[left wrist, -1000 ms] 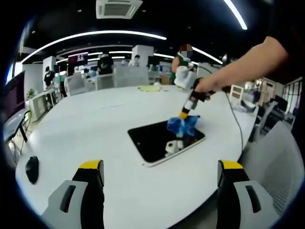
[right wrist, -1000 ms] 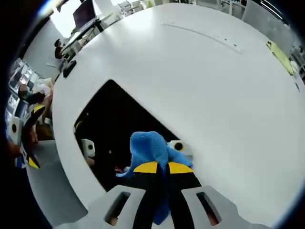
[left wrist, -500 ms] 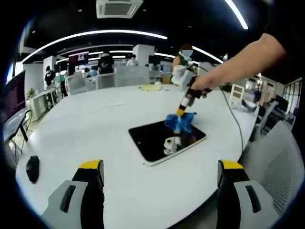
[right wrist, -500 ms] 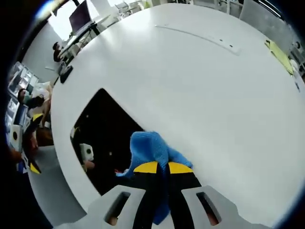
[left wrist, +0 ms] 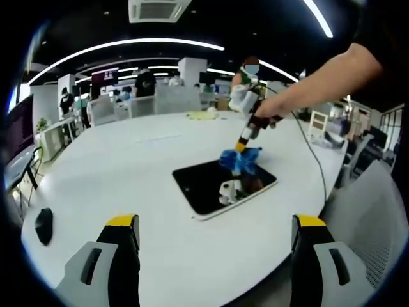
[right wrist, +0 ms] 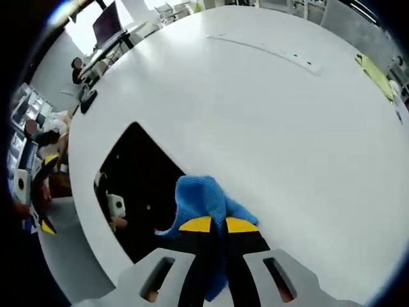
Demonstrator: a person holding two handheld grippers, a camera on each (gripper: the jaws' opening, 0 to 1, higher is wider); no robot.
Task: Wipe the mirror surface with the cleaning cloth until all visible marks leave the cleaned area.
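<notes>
Your right hand-held gripper [right wrist: 213, 225] has its jaws pressed together, pinching the blue cleaning cloth [right wrist: 201, 199], and the cloth sits on the far edge of the mirror [right wrist: 137, 185], spilling partly onto the white bench [right wrist: 268, 109]. From your left side, the mirror [left wrist: 217, 185] lies flat near the bench's middle, dark and reflective, the cloth [left wrist: 238, 160] bunched at its far corner under the right hand-held gripper [left wrist: 243, 142]. Your left hand-held gripper [left wrist: 214, 227] is held back off the bench, jaws spread wide and holding nothing. A dark mouse [left wrist: 43, 225] lies at the bench's left edge
</notes>
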